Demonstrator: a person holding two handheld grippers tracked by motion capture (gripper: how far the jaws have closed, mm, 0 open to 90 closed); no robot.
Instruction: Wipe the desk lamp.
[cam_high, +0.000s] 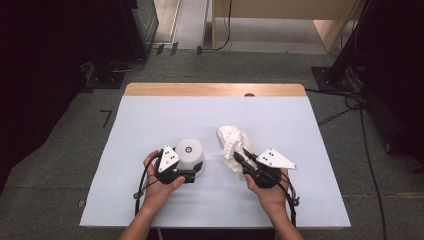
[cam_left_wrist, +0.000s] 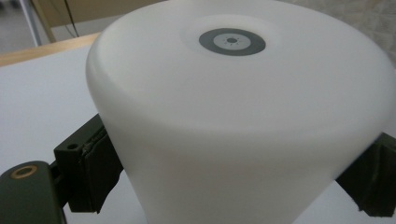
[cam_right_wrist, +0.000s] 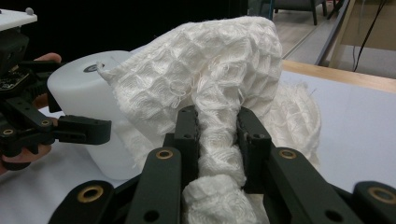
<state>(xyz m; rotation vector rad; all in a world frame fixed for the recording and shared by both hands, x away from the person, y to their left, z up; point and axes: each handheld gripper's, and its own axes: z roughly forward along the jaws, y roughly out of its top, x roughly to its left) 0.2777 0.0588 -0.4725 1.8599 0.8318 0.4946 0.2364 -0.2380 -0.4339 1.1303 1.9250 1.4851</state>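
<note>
Near the table's (cam_high: 150, 210) front edge, the left gripper (cam_high: 192, 175) clamps an upturned white cup (cam_high: 190, 156) while the right gripper (cam_high: 239, 159) pinches a waffle-weave cloth (cam_high: 231, 142), likely to wipe the cup next.

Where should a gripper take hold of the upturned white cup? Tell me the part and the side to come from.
Grip the white cup low on its side wall, coming in level from the person's side, jaws either side. It stands upside down, base up, and widens toward the table, so the wall gives two opposite faces. The left gripper already brackets it this way.
</note>
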